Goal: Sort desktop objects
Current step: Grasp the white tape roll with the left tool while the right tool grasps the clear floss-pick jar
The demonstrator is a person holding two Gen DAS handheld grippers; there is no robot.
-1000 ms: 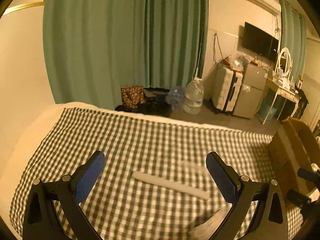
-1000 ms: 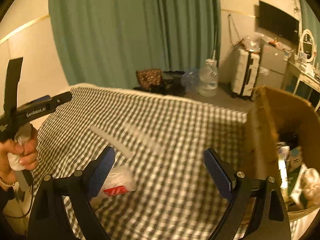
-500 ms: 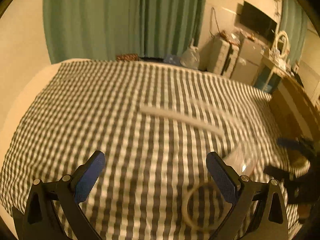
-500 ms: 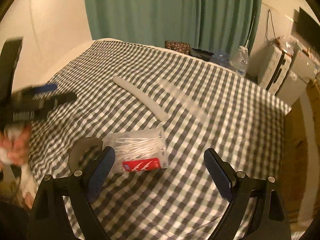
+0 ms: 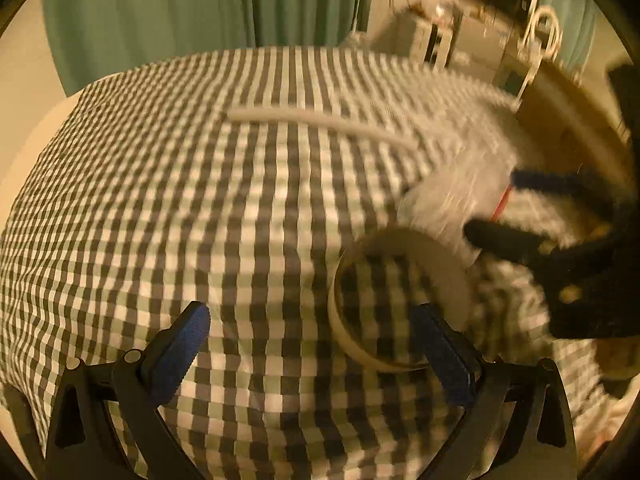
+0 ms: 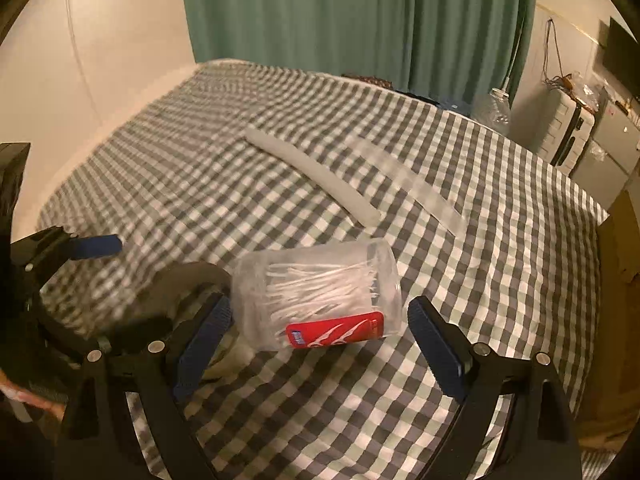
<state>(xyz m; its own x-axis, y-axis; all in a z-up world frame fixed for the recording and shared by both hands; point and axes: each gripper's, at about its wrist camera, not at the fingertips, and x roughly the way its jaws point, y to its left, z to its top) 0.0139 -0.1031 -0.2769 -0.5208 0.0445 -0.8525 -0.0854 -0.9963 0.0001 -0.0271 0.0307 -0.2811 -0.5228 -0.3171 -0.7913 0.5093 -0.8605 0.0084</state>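
A clear jar of cotton swabs [image 6: 320, 292] with a red label lies on its side on the checked cloth [image 6: 500, 240]. My right gripper [image 6: 318, 328] is open, its pads either side of the jar with small gaps. Left of the jar lies a tape roll [image 6: 192, 276]. The left wrist view shows that tape roll [image 5: 440, 264] as a pale ring, with my open left gripper [image 5: 312, 340] holding nothing. Its right finger overlaps the ring. The blurred jar [image 5: 452, 204] sits behind the ring, with the right gripper [image 5: 516, 208] around it.
A white stick [image 6: 312, 168] and a clear strip [image 6: 408, 180] lie further back on the cloth. A cardboard box [image 6: 620, 240] stands at the right edge. Green curtains, a suitcase and a water bottle are beyond the far side.
Both grippers have dropped and tipped down toward the cloth. The jar now sits between the right fingers, and the tape roll has come up against the left gripper's right finger.
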